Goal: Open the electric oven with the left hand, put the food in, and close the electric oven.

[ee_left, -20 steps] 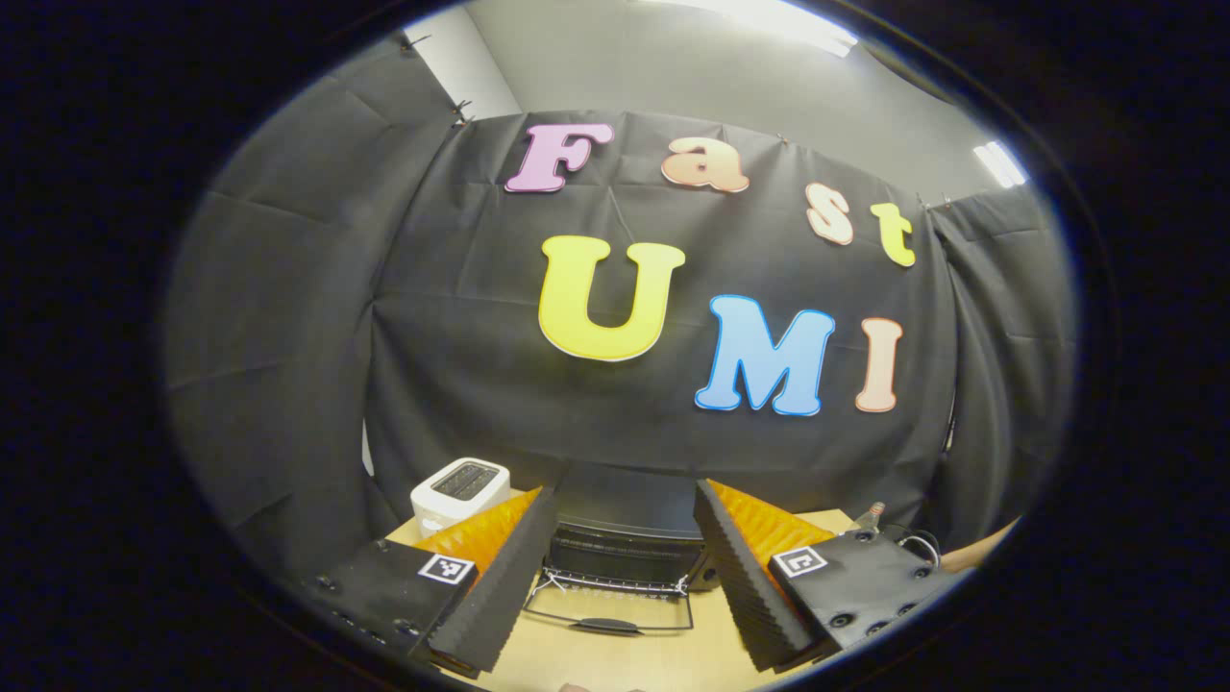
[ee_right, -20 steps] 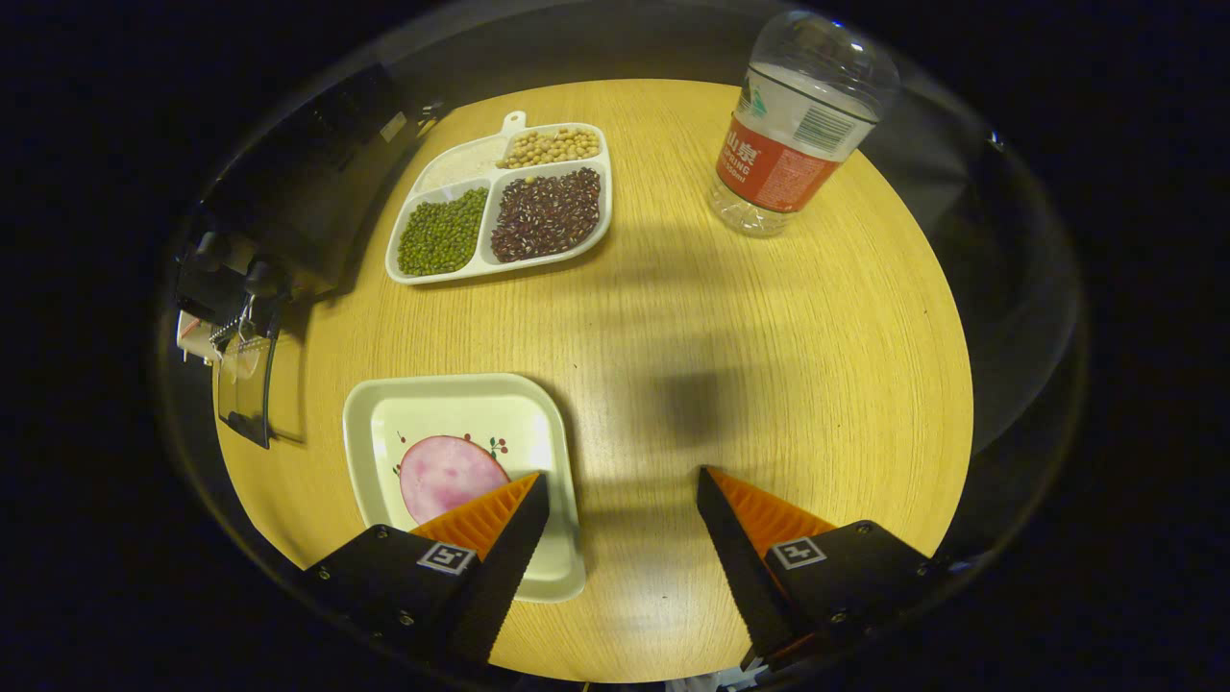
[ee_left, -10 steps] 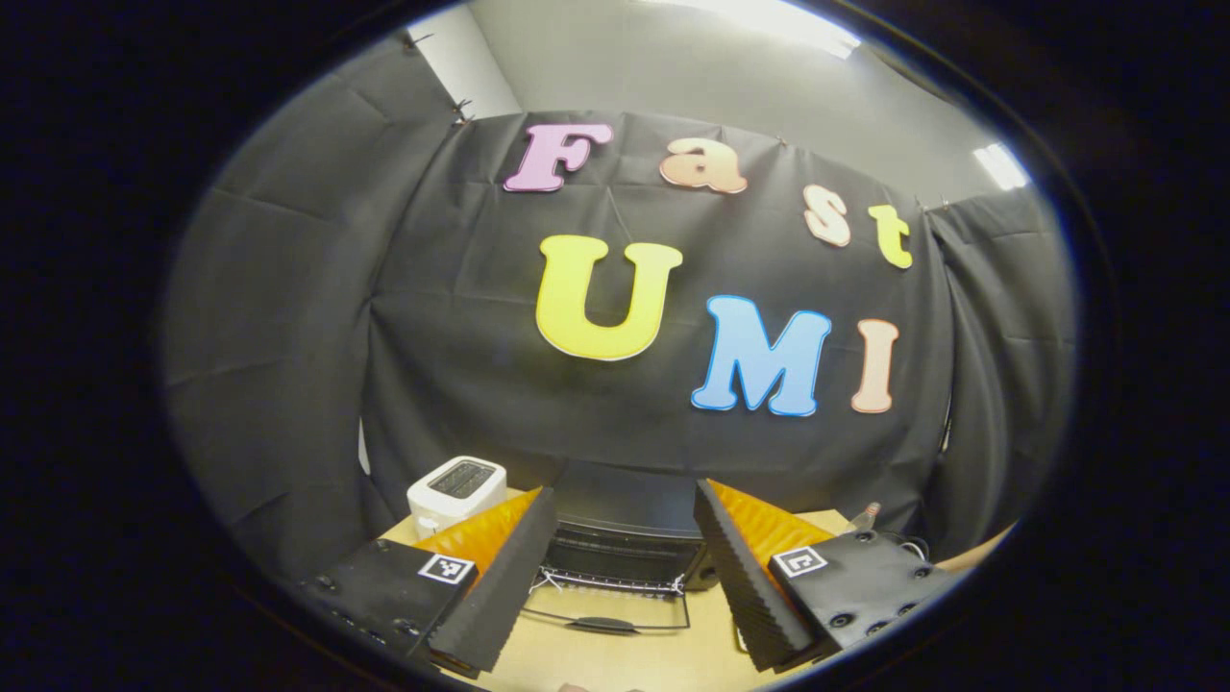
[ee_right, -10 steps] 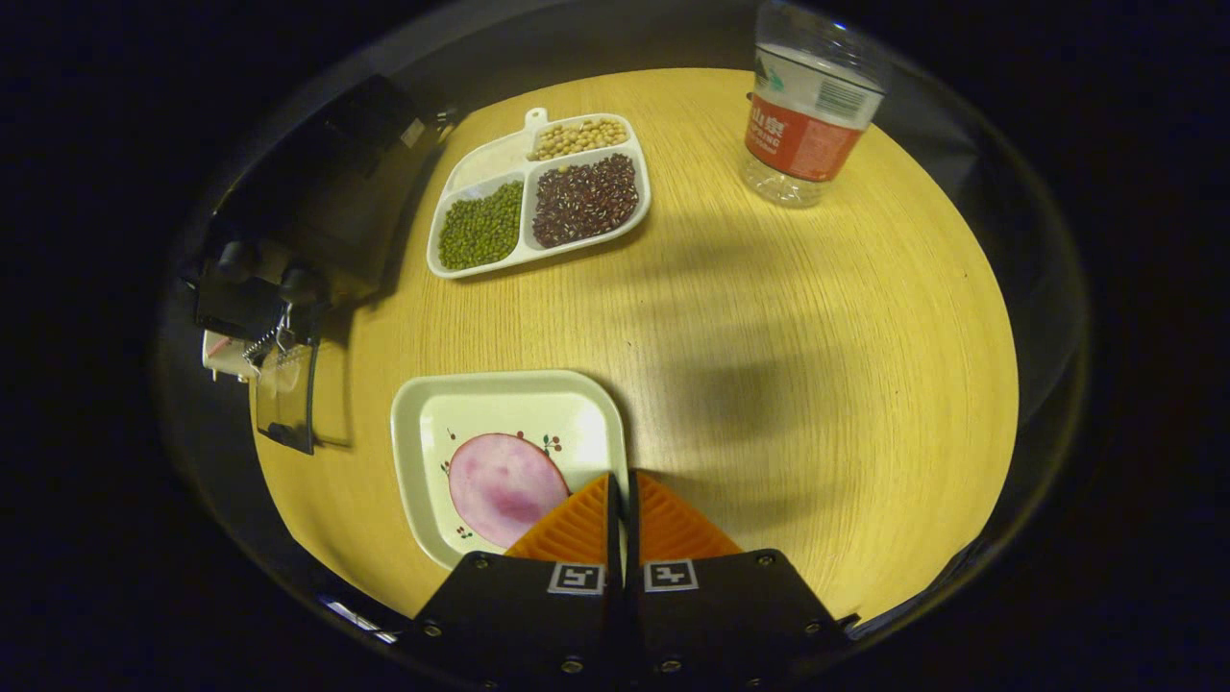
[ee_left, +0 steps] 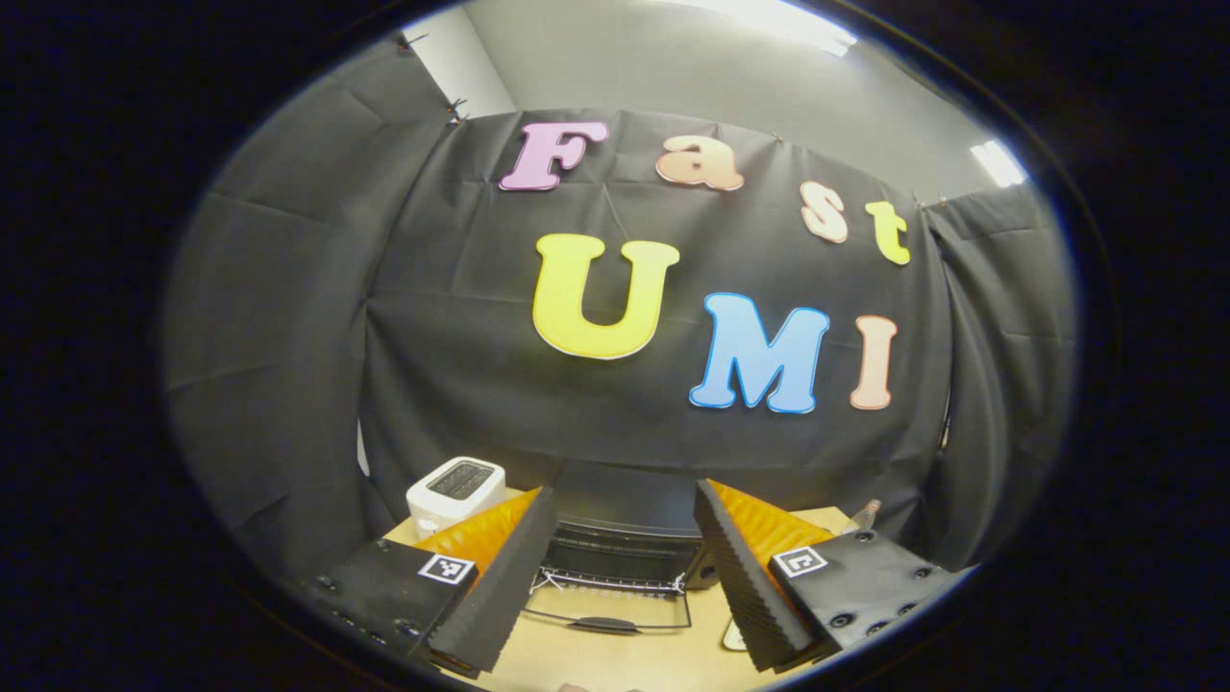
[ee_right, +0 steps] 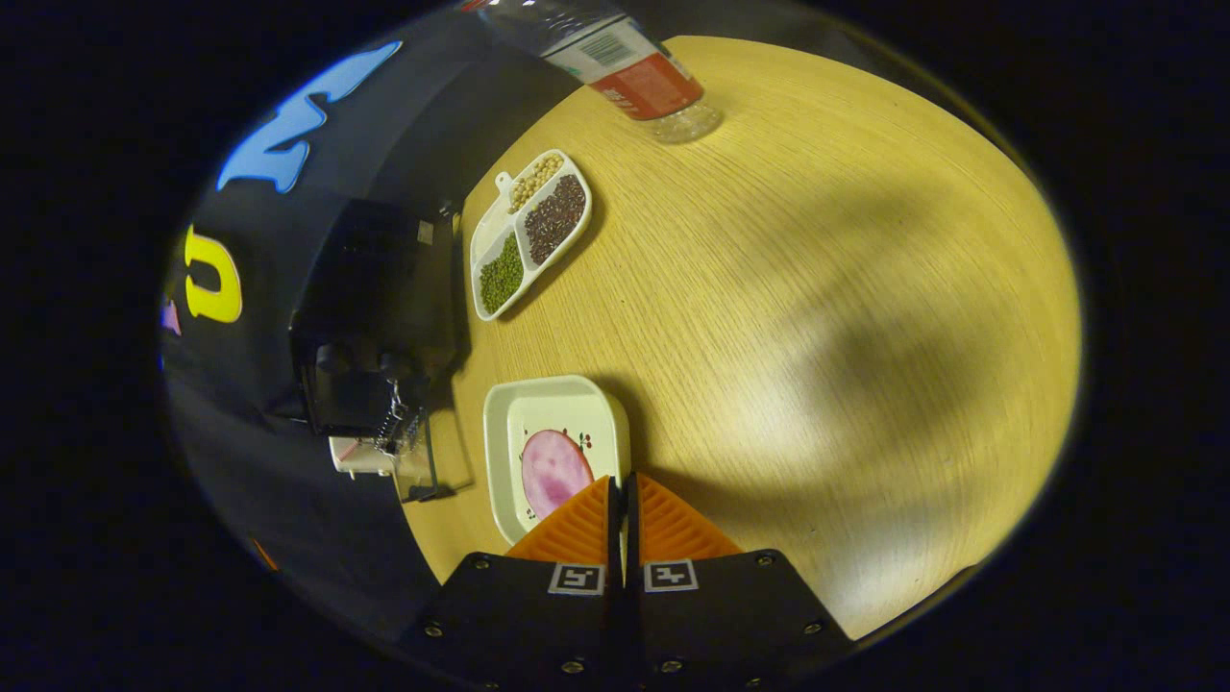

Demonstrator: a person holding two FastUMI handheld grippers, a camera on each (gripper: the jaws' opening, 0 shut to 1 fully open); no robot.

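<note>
The black electric oven stands ahead between my left gripper's fingers, with its glass door folded down flat onto the table. My left gripper is open and holds nothing. In the right gripper view, a square cream plate carries a round pink slice of food. My right gripper is shut on the plate's near rim and holds it above the wooden table. The oven sits to the left of the plate, with its door down.
A white toaster stands left of the oven. A divided white tray of beans lies beyond the oven's right side. A plastic water bottle stands at the far edge of the table. A white plate edge peeks beside the left gripper's right finger.
My right gripper closed on the plate's rim, then rose and turned towards the oven with the plate. My left gripper stayed open and almost still in front of the oven.
</note>
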